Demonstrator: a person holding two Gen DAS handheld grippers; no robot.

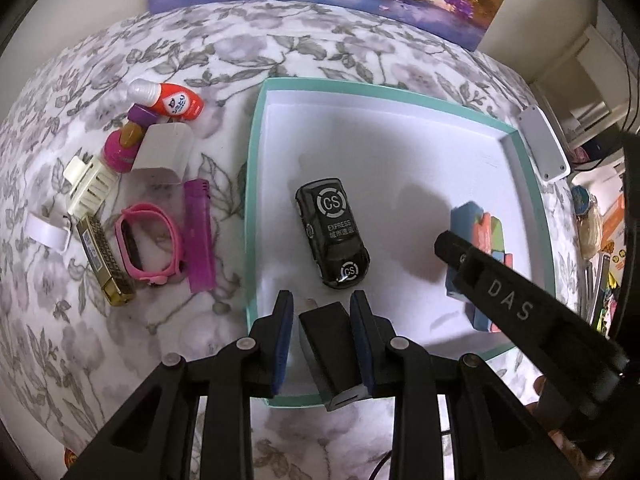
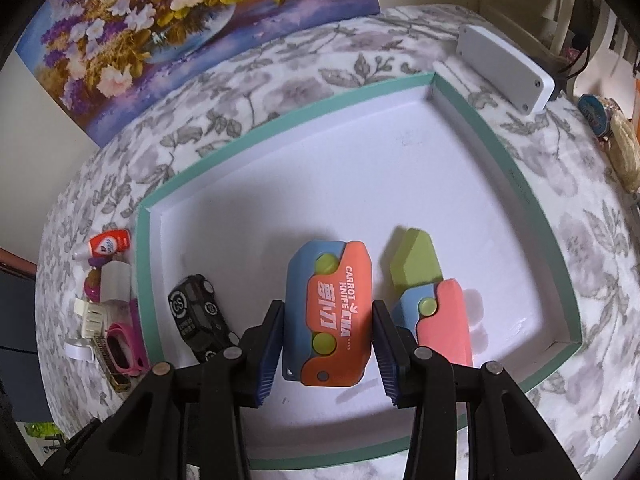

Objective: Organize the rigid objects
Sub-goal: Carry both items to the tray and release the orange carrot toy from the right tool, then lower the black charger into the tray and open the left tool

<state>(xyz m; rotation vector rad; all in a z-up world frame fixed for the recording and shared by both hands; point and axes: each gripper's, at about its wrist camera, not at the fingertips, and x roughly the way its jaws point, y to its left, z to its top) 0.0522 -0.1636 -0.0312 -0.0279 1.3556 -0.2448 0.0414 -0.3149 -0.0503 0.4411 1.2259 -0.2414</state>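
A teal-rimmed white tray (image 1: 256, 200) (image 2: 144, 264) lies on the flowered cloth. In it are a black toy car (image 1: 333, 232) (image 2: 196, 312) and two carrot-knife toys: an orange and blue one (image 2: 332, 312) and a pink and green one (image 2: 436, 300) (image 1: 480, 240). My left gripper (image 1: 322, 300) is shut on a black block (image 1: 328, 344) over the tray's near edge. My right gripper (image 2: 328, 312) straddles the orange and blue carrot knife, its pads (image 2: 276, 344) close to the sides; whether they grip it is unclear.
Left of the tray lie a purple comb (image 1: 199, 236), a pink watch (image 1: 150, 244), a gold harmonica (image 1: 105, 262), a cream clip (image 1: 89, 188), a white box (image 1: 162, 148), a pink bottle (image 1: 120, 152) and an orange bottle (image 1: 172, 100). A grey box (image 1: 544, 142) sits beyond the tray's far corner.
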